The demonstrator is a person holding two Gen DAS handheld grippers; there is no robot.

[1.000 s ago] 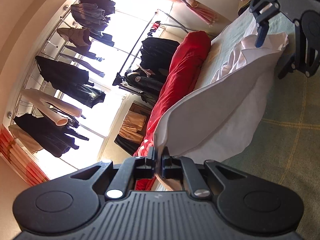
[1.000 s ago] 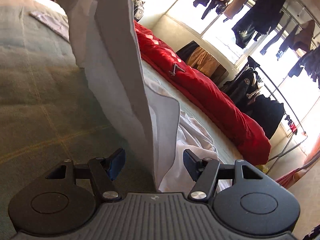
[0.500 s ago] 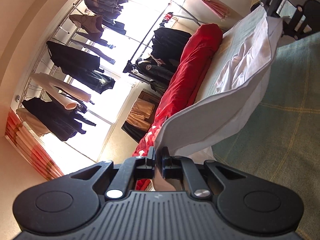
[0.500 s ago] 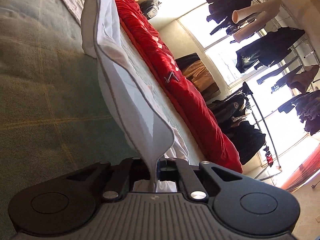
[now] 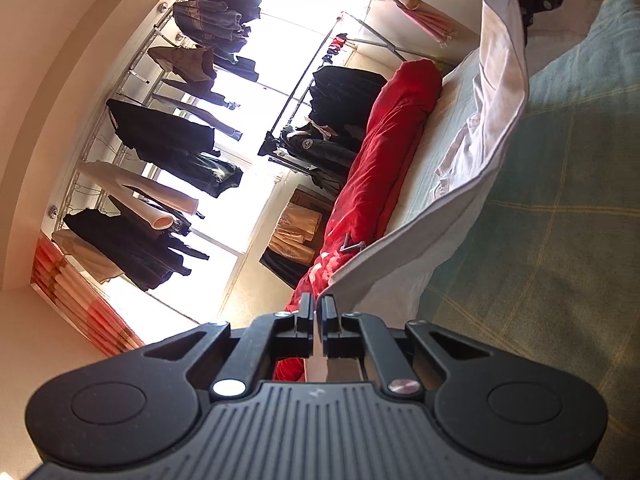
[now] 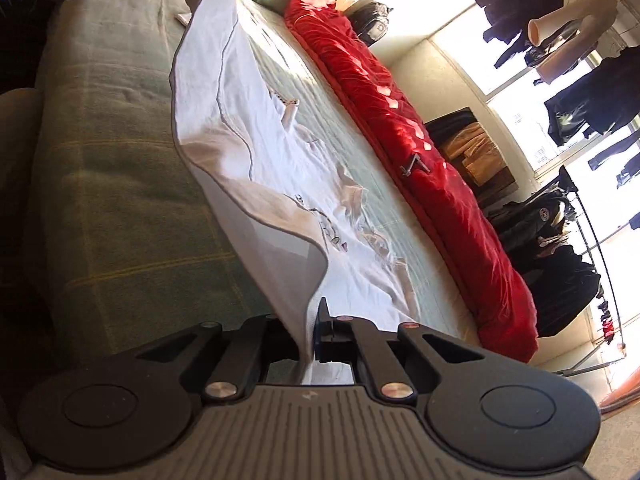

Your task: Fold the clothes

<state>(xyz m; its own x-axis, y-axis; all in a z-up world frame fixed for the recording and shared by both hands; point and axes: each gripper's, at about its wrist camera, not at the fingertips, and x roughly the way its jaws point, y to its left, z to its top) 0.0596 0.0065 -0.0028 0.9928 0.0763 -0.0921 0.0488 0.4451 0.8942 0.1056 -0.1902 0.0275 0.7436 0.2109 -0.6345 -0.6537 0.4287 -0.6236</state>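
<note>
Left hand-held gripper (image 5: 319,312): I see its fingers pinched together on one end of the white garment's edge, cloth running down between them.
Right hand-held gripper (image 6: 314,330): closed narrow on the opposite end of that edge; the fabric drops through the gap toward the camera.
White garment (image 6: 256,152): it hangs between my two grippers as a long raised fold, while the rest lies crumpled on the bed beside the red roll. A thin grey seam line follows its border.
Garment print: small dark marks show near the fold in the right wrist view; I think they are lettering, but they are too small to read.
Bed (image 5: 560,208): covered by a green blanket with thin yellow check lines, bare on the near side of the garment.
Red quilt (image 6: 404,136): rolled up along the far edge of the bed, a metal zip pull showing on it.
Clothes rack (image 5: 304,92): stands beyond the quilt by the bright window, hung with dark coats.
Ceiling rail (image 5: 132,120): more dark clothes and one pale pair of trousers hang there.
Other gripper in left view: the right one shows at the top right corner, holding the cloth's far end.
</note>
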